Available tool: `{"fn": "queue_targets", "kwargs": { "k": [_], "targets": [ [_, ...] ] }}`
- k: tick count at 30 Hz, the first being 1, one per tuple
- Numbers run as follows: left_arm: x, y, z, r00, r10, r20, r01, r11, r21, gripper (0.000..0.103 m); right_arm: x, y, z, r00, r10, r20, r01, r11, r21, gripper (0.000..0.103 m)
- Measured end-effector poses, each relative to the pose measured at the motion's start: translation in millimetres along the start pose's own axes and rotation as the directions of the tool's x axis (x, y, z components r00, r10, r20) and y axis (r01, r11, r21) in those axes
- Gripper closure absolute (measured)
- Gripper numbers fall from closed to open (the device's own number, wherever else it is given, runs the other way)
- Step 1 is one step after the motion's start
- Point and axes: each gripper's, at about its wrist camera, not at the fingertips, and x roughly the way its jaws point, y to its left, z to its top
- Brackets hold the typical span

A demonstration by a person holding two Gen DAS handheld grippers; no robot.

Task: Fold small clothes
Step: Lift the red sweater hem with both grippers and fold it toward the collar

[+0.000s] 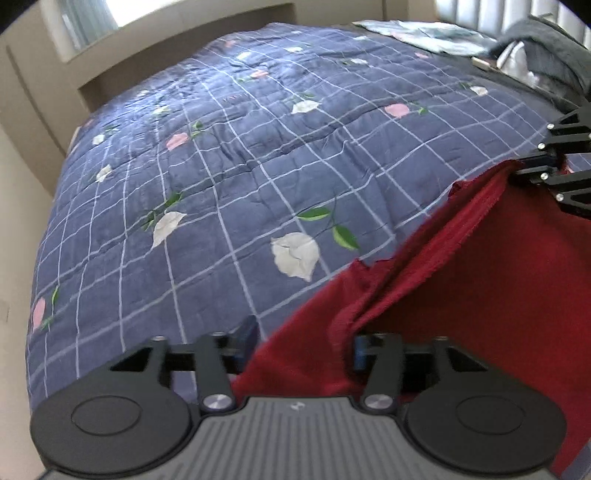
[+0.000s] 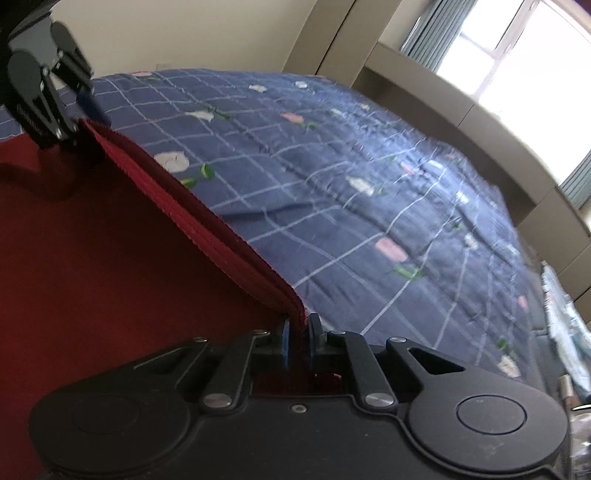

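Nearest in the left wrist view, the left gripper [image 1: 303, 345] has its blue-padded fingers [image 1: 248, 334] spread wide, with the red garment [image 1: 461, 295] bunched loosely between them; the jaws are open and clamp nothing. The cloth rises from there to the right, its raw hem running up toward the right gripper [image 1: 532, 164], which enters from the right edge and meets the garment's upper corner. In the right wrist view, the right gripper [image 2: 298, 341] has its jaws nearly closed, the blue pads [image 2: 285, 341] pinching the ribbed band of the garment [image 2: 110, 258]. That band stretches taut up and left to the left gripper [image 2: 79, 118] at the far corner. The garment is held up off a navy quilt [image 1: 240, 166] with a pale grid and flower print, which covers the bed beyond. At the far right lie light folded fabric [image 1: 424, 33] and a dark bundle [image 1: 546, 51]. A window [image 2: 517, 48] shows behind.
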Motion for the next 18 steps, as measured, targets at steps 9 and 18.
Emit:
{"fn": "queue_targets", "kwargs": {
  "k": [9,18],
  "targets": [
    [-11.9,22.3,12.0,1.0,-0.029,0.005,0.028,0.986,0.164,0.015,15.3,-6.1,-10.8,0.998,0.062,0.001,-0.062,0.998,0.026,0.09],
    [-28.2,40.8,18.2,0.996,-0.086,-0.031,0.091,0.978,0.189,0.009,17.5,-16.1,-5.1,0.997,0.066,-0.025,-0.065,0.998,0.027,0.074]
  ]
}}
